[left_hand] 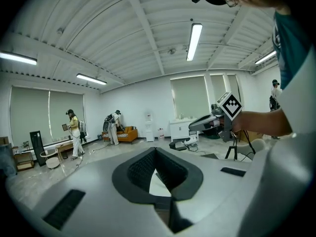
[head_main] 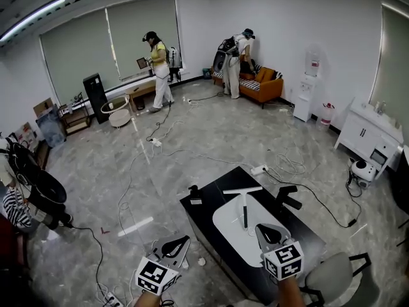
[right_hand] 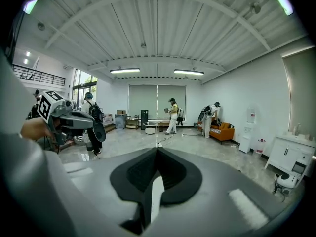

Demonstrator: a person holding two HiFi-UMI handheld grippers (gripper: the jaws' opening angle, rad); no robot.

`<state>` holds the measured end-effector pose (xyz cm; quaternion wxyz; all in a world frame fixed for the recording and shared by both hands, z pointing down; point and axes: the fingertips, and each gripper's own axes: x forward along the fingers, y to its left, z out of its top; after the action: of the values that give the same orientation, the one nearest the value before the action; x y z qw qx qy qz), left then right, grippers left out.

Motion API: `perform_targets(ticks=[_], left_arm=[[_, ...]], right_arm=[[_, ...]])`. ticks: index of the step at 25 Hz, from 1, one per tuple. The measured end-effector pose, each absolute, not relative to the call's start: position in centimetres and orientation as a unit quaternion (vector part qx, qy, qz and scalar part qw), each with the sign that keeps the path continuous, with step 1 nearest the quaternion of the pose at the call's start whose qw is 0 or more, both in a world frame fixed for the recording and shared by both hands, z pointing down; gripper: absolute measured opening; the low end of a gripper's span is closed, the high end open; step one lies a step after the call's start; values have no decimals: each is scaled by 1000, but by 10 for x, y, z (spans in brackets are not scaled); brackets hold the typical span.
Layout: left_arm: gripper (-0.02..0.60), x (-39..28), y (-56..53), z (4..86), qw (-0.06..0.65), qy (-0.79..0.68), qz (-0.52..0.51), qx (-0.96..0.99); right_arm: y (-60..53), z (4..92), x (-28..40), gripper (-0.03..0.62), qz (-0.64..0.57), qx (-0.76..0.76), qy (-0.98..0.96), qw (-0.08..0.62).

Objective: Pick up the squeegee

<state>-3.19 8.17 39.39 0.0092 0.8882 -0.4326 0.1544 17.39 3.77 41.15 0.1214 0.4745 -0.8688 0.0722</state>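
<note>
Squeegee (head_main: 243, 204) lies flat on a white oval board (head_main: 225, 232) on the black surface (head_main: 206, 211), pale blade towards the far edge, dark handle pointing back at the operator. The right claw (head_main: 262, 229) hovers just short of the handle end, over the near part of the board, not touching. Its jaws are together with nothing between them. The left claw (head_main: 184, 240) is beside the near-left edge of the surface, over the floor, well apart from the squeegee, its jaws likewise together and empty. Judgement: the approach is under way and no grasp has begun. Risks noted: with the jaws closed, a further advance would push the handle along the smooth board rather than seize it, so the jaws must part first. The handle lies low and flat, so a pinch from above may catch the board or slip off. Gripped at its end, the blade may sag. A black tool (head_main: 287, 198) lies near the handle's right.
</note>
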Motion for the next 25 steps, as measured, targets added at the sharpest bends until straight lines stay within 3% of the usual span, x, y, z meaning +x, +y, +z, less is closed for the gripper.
perform_targets(ticks=[25], left_arm=[[3,-38,-92,415,16,-310,135,941]], right_arm=[[-70,435,162,11,103,578,-797,145]])
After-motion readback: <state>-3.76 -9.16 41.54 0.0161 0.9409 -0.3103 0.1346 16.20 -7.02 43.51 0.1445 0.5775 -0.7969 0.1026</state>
